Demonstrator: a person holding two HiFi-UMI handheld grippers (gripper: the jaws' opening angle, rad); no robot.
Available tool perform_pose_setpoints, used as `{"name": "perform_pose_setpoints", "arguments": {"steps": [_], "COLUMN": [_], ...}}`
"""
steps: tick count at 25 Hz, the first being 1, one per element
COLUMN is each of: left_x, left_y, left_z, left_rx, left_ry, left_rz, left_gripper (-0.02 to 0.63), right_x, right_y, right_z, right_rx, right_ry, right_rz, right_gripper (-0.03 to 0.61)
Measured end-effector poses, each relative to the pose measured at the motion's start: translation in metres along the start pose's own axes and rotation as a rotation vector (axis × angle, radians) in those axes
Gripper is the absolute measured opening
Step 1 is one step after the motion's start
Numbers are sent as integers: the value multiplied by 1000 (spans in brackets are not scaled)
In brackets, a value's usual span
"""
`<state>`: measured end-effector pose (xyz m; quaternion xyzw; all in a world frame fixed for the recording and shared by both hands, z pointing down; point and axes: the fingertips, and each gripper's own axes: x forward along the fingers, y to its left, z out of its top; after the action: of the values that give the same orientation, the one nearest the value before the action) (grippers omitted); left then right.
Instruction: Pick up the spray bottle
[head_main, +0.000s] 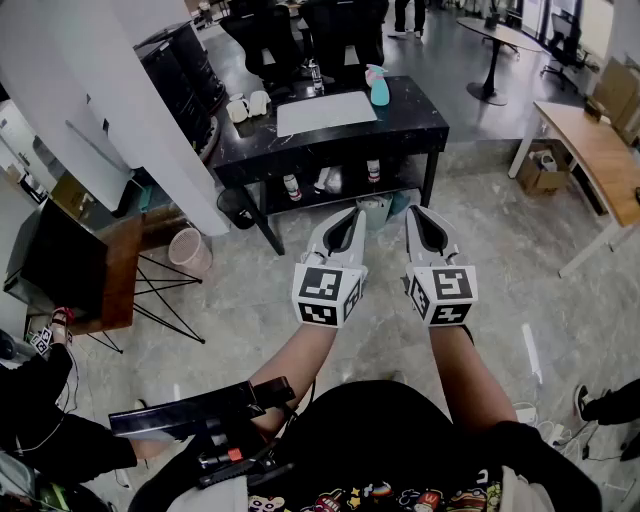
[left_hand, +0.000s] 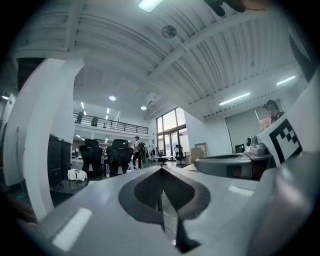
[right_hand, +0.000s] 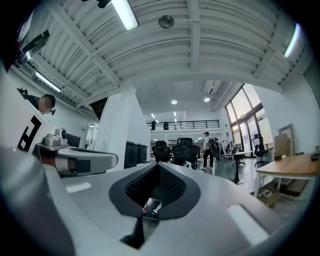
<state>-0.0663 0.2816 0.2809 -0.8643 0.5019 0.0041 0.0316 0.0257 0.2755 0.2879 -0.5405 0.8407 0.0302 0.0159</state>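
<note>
The spray bottle (head_main: 379, 86), teal with a pink top, stands upright near the far right corner of a black table (head_main: 400, 125) in the head view. Both grippers are held side by side over the floor, well short of the table and pointing toward it. My left gripper (head_main: 355, 211) is shut with nothing between its jaws, and its jaw tips meet in the left gripper view (left_hand: 161, 170). My right gripper (head_main: 413, 211) is likewise shut and empty, its tips closed in the right gripper view (right_hand: 157, 165). The bottle lies ahead and slightly right of both grippers.
On the table lie a white mat (head_main: 326, 112), two white cups (head_main: 247, 105) and a clear water bottle (head_main: 316, 75). Small bottles (head_main: 292, 186) stand on its lower shelf. Black chairs (head_main: 345, 30) stand behind it. A white pillar (head_main: 120, 110), a pink wire basket (head_main: 187, 250) and a wooden table (head_main: 600, 150) flank the path.
</note>
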Motion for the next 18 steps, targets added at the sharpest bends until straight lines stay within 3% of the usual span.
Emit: {"name": "perform_pose_setpoints", "arguments": {"steps": [18], "left_x": [52], "left_y": [-37], "left_z": [-10], "left_rx": [-24], "left_ry": [12], "left_rz": [1], "left_gripper": [0], "right_x": [0], "right_y": [-50], "right_z": [-4], "right_rx": [11], "right_ry": [-11], "right_rz": [28], "right_gripper": [25]}}
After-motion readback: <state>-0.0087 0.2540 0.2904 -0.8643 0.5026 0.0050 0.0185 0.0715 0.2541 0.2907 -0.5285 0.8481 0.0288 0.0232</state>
